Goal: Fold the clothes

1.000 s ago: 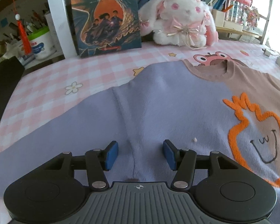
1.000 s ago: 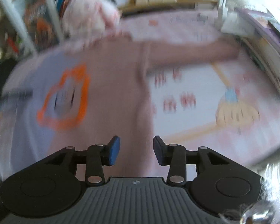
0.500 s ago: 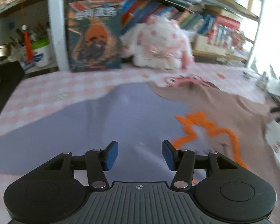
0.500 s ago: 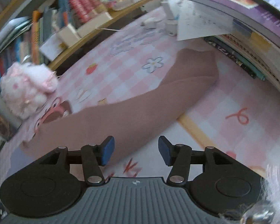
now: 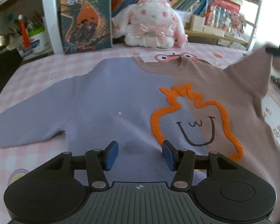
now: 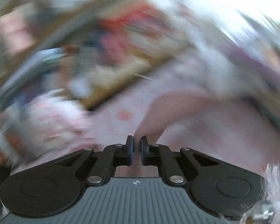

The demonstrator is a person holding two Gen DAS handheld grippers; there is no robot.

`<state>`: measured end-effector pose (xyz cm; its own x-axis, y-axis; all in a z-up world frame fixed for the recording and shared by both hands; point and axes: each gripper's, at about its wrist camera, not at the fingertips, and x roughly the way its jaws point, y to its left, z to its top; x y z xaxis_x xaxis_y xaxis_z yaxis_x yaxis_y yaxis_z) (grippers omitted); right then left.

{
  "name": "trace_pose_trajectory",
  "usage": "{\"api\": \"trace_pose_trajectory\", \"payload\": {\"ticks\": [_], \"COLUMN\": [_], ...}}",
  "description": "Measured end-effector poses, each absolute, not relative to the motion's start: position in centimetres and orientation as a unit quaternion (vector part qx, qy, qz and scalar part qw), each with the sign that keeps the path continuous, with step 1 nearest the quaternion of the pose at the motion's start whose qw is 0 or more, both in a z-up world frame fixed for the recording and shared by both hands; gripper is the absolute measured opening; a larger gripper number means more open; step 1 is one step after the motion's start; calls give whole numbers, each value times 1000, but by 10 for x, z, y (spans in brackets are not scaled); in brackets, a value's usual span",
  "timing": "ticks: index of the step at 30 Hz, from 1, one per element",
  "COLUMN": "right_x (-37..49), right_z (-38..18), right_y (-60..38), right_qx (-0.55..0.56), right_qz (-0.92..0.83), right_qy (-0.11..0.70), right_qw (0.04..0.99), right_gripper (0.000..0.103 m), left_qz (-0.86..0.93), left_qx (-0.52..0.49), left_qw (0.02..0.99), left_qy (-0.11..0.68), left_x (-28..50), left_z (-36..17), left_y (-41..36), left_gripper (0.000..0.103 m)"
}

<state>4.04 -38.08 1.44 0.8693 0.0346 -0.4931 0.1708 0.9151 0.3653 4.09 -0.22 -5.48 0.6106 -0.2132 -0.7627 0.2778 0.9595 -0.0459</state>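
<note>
Right gripper (image 6: 136,149), gaping half a second ago, is now pinching the mauve sleeve (image 5: 252,74) of the lilac-and-mauve knit sweater (image 5: 121,100) lying on the pink checked cloth (image 5: 33,71), lifting it; left gripper (image 5: 140,155) is hovering wide apart over the hem

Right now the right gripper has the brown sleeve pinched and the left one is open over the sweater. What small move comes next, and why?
Probably carry the brown sleeve inward across the sweater chest. The right gripper is shut on its cuff, and the left view shows the sleeve lifted off the bed while the body lies flat. The left gripper is open above the hem, holding nothing.
</note>
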Motion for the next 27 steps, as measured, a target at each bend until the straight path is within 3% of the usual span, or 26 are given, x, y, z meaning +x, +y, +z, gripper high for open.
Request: {"api": "trace_pose_trajectory", "payload": {"ticks": [2, 4, 5, 6, 7, 12, 19, 22, 27], "right_x": [39, 38, 38, 36, 34, 29, 58, 78, 72], "right_z": [27, 16, 8, -2, -8, -18, -5, -6, -13], "right_y": [-326, -275, -252, -235, -227, -222, -229, -204, -140], "right_qx": [110, 39, 13, 0, -7, 1, 0, -48, -230], "right_qz": [89, 198, 245, 276, 287, 289, 278, 307, 392], "right_qy": [264, 323, 358, 385, 400, 434, 425, 427, 408], "right_qw": [954, 925, 901, 881, 871, 853, 862, 849, 792], "right_gripper": [8, 12, 19, 33, 37, 43, 51, 53, 61], "left_qz": [-136, -140, -142, -145, -146, -152, -158, -155, -147], "left_qx": [32, 33, 36, 39, 43, 38, 33, 23, 8], "left_qw": [896, 896, 895, 895, 895, 894, 894, 894, 896], "left_qy": [422, 421, 421, 420, 419, 420, 418, 420, 420], "left_x": [45, 48, 48, 49, 49, 48, 44, 42, 43], "left_z": [-56, -57, -57, -57, -58, -60, -60, -62, -63], "left_y": [1, 1, 1, 0, 1, 6, 12, 17, 20], "left_gripper": [52, 52, 52, 52, 52, 52, 52, 53, 53]}}
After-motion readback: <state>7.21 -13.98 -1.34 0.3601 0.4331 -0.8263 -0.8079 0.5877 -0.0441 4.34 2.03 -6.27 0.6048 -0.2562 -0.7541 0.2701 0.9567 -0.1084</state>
